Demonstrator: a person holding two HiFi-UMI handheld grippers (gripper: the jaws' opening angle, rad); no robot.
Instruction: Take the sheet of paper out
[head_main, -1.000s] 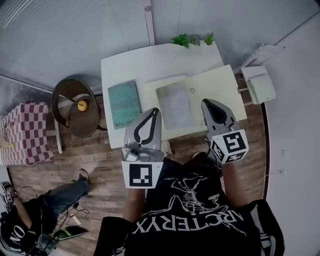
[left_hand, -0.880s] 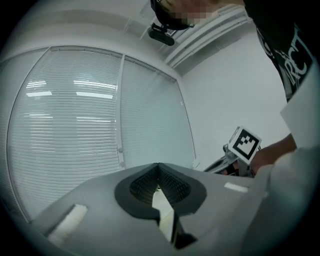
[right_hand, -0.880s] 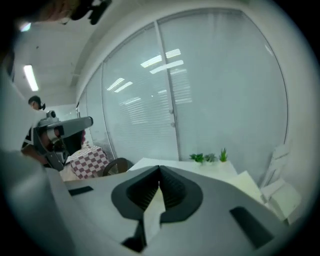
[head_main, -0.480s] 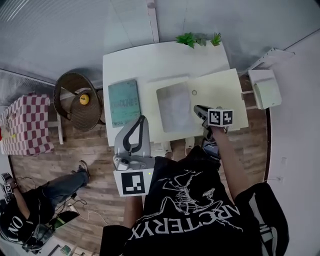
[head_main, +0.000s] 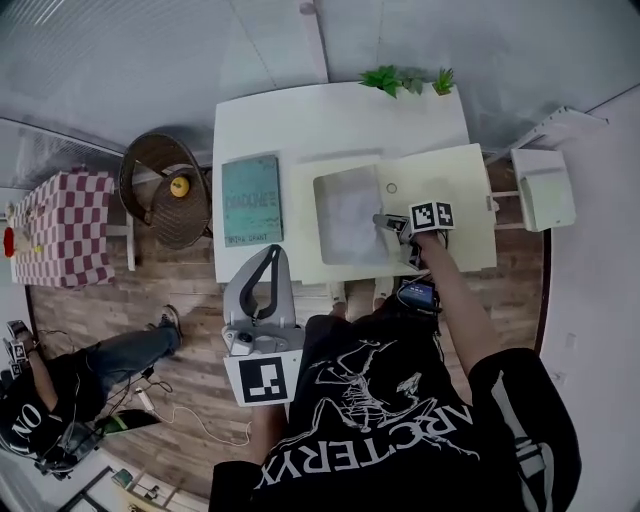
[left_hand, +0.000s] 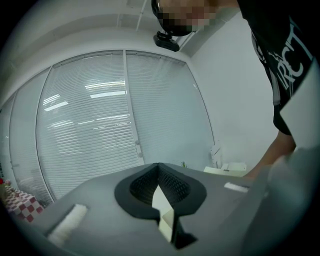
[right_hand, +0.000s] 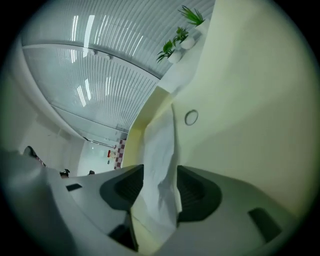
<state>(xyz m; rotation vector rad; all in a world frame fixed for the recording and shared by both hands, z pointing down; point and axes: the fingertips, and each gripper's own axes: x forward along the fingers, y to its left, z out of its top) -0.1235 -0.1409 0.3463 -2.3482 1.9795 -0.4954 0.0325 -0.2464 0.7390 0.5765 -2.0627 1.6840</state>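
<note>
A white table (head_main: 290, 120) carries an open pale yellow folder (head_main: 450, 200), and the sheet of paper (head_main: 348, 215) lies on the folder's left half. A small ring (head_main: 391, 187) sits on the folder just beside the sheet, at its one o'clock. A teal book (head_main: 251, 200) lies on the table at nine o'clock from the sheet, a little apart from the folder. Small potted plants (head_main: 405, 78) stand on the table's far edge at twelve o'clock.

The right gripper (head_main: 385, 222) reaches in from four o'clock to the sheet's right edge. In the right gripper view its jaws are spread wide and opening. The sheet's (right_hand: 157, 150) near edge stands up rumpled between them without being clamped, and the ring (right_hand: 191, 117) and plants (right_hand: 182, 32) show beyond it.

The left gripper (head_main: 272, 250) is held off the table's near edge at seven o'clock from the sheet, close to the person's chest. In the left gripper view its jaws are pressed together at the tips with nothing between them (left_hand: 158, 165).

Off the table at nine o'clock stands a wicker chair (head_main: 165, 200).
</note>
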